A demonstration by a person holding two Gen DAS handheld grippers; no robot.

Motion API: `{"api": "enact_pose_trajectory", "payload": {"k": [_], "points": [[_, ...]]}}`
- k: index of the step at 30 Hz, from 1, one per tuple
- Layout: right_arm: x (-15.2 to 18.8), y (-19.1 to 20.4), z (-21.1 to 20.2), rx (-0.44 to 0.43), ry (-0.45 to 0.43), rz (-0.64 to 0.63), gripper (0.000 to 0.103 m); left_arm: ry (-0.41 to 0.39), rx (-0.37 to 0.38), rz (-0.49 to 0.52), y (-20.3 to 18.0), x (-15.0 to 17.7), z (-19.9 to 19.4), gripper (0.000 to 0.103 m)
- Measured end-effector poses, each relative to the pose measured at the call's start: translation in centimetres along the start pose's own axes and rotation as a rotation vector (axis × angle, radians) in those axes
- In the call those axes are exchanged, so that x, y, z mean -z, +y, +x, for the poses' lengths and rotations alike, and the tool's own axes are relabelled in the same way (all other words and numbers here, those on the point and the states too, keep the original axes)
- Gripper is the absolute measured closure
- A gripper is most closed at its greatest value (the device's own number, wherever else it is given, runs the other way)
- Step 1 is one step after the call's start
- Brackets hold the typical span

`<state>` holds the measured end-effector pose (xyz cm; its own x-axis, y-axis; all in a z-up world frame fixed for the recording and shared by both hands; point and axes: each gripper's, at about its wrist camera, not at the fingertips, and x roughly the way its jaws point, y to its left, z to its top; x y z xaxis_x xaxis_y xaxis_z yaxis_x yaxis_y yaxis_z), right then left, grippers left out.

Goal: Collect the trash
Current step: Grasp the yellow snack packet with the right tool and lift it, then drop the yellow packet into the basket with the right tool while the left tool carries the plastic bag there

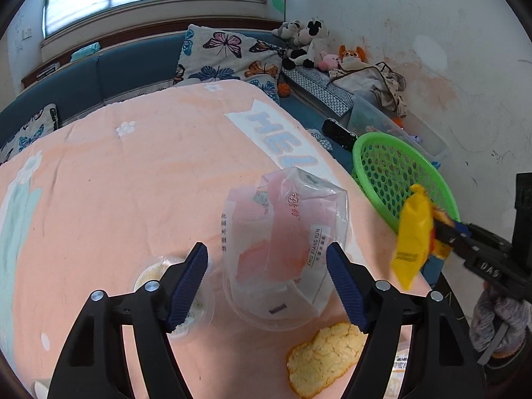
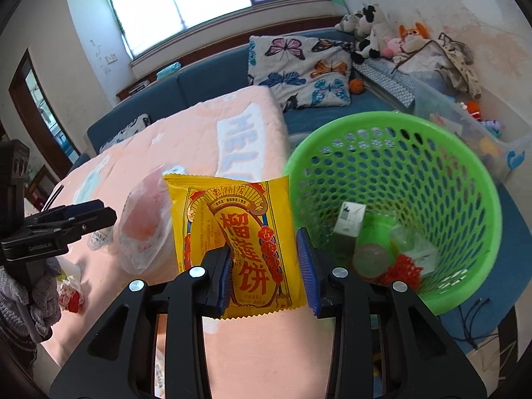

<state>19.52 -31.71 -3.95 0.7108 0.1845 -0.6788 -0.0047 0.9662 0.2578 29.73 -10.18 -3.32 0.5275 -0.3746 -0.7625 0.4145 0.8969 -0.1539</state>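
The peach tablecloth (image 1: 99,183) fills the left wrist view. The green basket (image 2: 465,173), right of centre in the right view, waits for trash. The left gripper (image 1: 267,272) spreads wide around a clear bag (image 1: 282,232), centre frame. The right gripper (image 2: 266,266) clamps a yellow wrapper (image 2: 232,219), likely basket-bound.

basket (image 2: 392,153) right of the table (image 1: 116,183) (trash inside), bag (image 1: 282,239) on it.
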Motion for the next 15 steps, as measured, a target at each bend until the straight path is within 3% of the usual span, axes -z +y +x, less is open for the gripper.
{"api": "enact_pose_trajectory", "payload": {"k": [9, 13, 15], "points": [[-0.6, -2.6, -0.6, 0.047, -0.008, 0.032, 0.067, 0.030, 0.023, 0.000, 0.1, -1.0, 2.0, 0.027], [-0.7, -3.6, -0.6, 0.061, -0.007, 0.047, 0.067, 0.044, 0.048, -0.001, 0.0, -1.2, 2.7, 0.033], [-0.9, -4.0, -0.5, 0.068, -0.008, 0.052, 0.067, 0.052, 0.061, 0.002, -0.1, -1.1, 3.0, 0.041]]}}
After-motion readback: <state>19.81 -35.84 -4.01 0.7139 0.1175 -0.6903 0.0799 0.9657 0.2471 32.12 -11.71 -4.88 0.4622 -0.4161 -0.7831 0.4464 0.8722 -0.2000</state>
